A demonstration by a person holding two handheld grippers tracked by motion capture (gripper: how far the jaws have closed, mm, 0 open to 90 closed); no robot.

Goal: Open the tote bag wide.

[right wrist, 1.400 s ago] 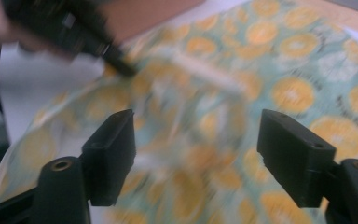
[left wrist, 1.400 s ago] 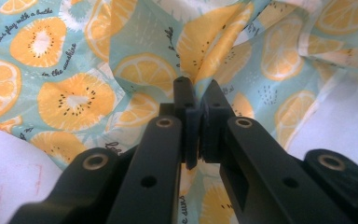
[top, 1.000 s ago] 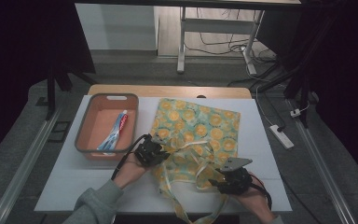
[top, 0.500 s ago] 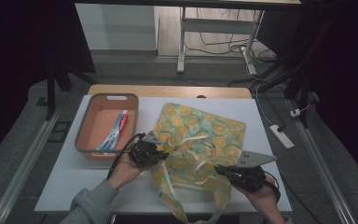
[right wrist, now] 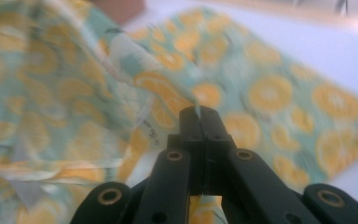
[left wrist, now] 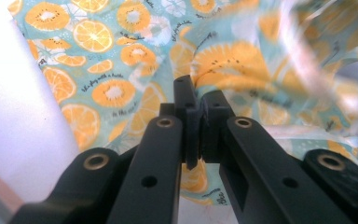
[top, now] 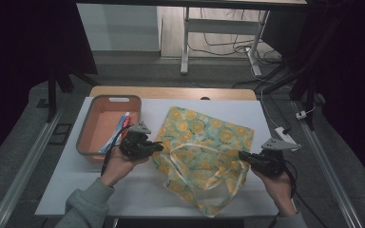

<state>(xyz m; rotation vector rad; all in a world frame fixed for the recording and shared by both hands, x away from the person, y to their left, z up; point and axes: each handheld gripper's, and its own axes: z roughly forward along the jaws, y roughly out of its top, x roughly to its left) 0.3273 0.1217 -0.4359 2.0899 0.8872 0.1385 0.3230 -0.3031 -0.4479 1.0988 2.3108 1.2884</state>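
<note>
White tabletop (top: 76, 180) under dim light, carrying an orange plastic tray (top: 95, 137) far left and a teal fabric tote bag printed with orange slices (top: 209, 137) at centre. Left gripper (top: 158, 147) clamped on the bag's left mouth edge, right gripper (top: 241, 155) just closed on the right edge. Pinched at opposite sides, probably to spread the mouth open for loading.

The fabric bag (top: 204, 142) was pale teal, printed all over with orange and yellow citrus slices and small dark script, and its handles (top: 190, 156) were a lighter, creamy yellow. The surface (top: 123, 190) under it was white with a light wooden strip at the far edge, and the tray (top: 88, 137) was salmon orange, holding a tube (top: 122, 126) in white, red and blue. Both the left claw (left wrist: 198, 109) and the right claw (right wrist: 200, 121) were matt black with brass-coloured rivets, and the person's sleeve (top: 83, 206) was grey-green.
</note>
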